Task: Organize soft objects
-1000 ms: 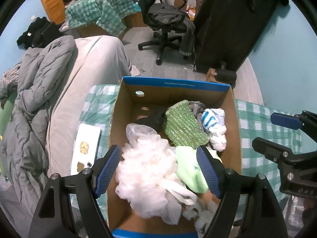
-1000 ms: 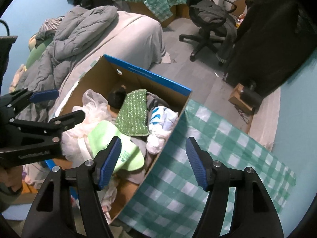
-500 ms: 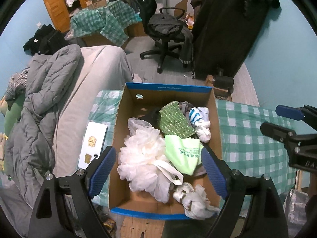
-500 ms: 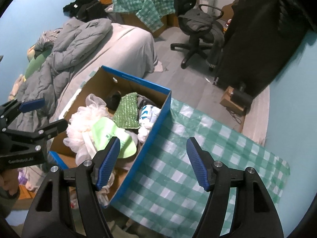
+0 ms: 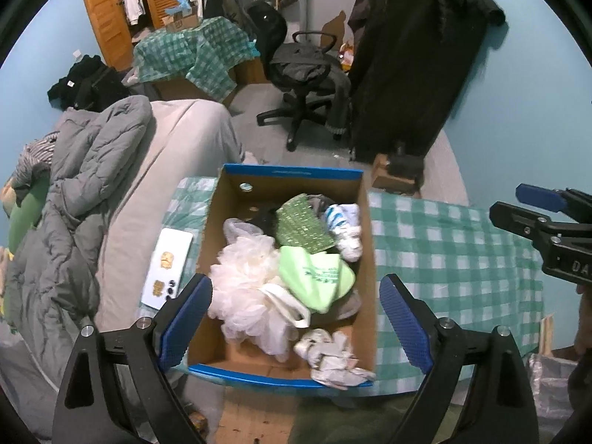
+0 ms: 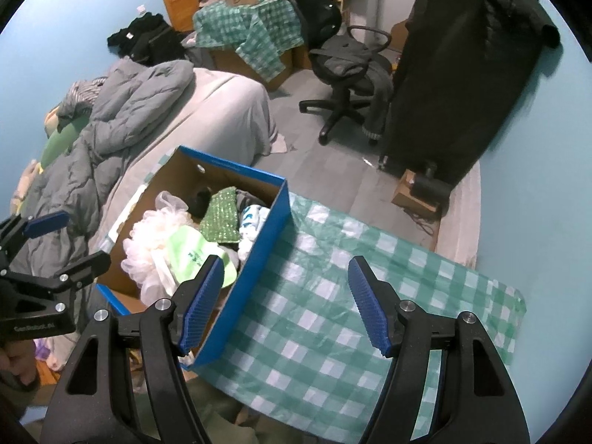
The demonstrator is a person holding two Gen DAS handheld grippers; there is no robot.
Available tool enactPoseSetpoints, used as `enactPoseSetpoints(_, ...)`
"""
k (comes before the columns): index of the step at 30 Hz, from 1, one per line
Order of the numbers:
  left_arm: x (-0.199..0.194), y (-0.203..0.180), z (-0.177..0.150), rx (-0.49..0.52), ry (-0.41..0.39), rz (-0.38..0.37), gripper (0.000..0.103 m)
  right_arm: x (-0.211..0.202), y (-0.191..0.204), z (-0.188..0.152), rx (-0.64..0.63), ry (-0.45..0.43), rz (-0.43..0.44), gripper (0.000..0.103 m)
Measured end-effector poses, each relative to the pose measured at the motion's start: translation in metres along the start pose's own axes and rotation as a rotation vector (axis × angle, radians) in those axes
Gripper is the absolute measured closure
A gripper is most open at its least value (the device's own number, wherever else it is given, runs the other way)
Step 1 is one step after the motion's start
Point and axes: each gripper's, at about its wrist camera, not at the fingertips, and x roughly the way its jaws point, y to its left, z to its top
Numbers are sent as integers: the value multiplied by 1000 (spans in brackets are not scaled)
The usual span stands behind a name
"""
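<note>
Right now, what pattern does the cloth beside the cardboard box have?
Green and white checks on the cloth; the right wrist view shows it best.

Grey duvet point(image 5: 77, 199) on bed, black office chair point(image 5: 296, 70), white phone point(image 5: 168, 268)

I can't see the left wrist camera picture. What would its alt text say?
An open cardboard box on a green checked cloth holds soft things: a white mesh pouf, a lime green cloth and a sparkly green cloth. The left claw hangs open and empty above it; a bed with a grey duvet lies left.
</note>
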Motion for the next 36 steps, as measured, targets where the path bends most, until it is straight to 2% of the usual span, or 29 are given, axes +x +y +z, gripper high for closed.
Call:
enactPoseSetpoints(3,-6,-6,-2,8,-27,-2,4,-8,-5,-2,21,-13,-5,34)
enactPoseSetpoints(9,-18,-15,-2,-2,-73,-20,4,-18,-12,-9,55,-29,-14,34)
enactPoseSetpoints(14,-23,-20,-1,-13,-92,-6,4,-23,-21,-13,86,-33,-13,34)
enactPoseSetpoints(26,-25,-23,-3,-12,-71,38,4,-26,-25,-15,90,-34,-17,34)
enactPoseSetpoints(36,-25,-20,-4,-15,-57,47,4,-25,-24,-15,93,-33,-17,34)
